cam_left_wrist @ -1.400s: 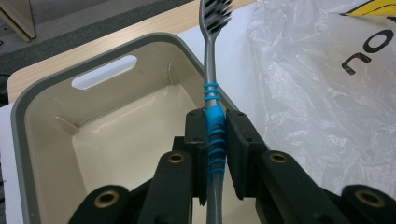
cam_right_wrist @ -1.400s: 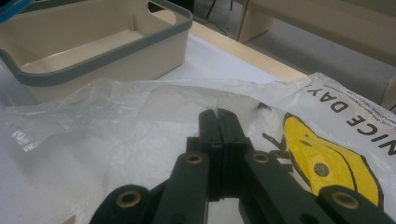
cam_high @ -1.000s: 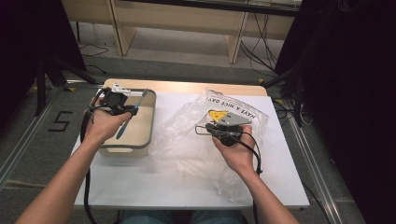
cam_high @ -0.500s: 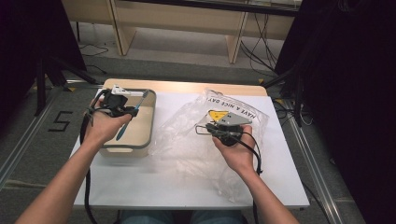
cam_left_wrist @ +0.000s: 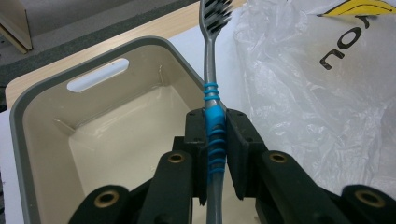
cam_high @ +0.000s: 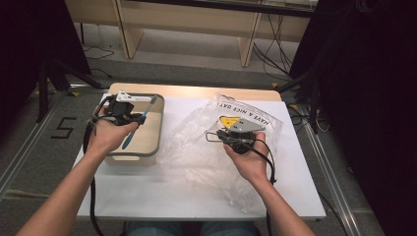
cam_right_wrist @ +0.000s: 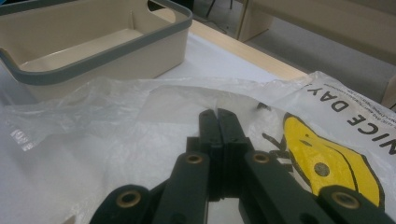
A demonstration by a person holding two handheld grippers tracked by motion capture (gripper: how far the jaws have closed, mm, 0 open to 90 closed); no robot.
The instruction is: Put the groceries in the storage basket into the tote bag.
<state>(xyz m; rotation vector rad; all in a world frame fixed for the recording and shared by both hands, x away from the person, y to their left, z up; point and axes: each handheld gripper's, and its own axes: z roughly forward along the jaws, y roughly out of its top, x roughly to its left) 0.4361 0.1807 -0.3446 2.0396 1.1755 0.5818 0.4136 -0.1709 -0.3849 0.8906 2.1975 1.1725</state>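
A toothbrush point(cam_high: 139, 121) with a grey and blue handle point(cam_left_wrist: 213, 95) is clamped between the jaws of my left gripper point(cam_high: 129, 116), bristles pointing away. In the left gripper view, this left gripper point(cam_left_wrist: 215, 122) holds it over the inner right part of a beige bin with a grey rim point(cam_left_wrist: 93, 53). My right gripper point(cam_high: 219, 134) rests low over a crumpled clear plastic bag point(cam_high: 196, 142) with a yellow smiley print. In the right gripper view, the right gripper point(cam_right_wrist: 217, 115) has its jaws pressed together, and I see nothing between them.
The bin point(cam_high: 158, 129) stands at the left of the white table top point(cam_high: 147, 196), the bag spreads over the middle and right. The bin's inside looks empty point(cam_right_wrist: 70, 51). Cables trail from both grippers toward the front edge.
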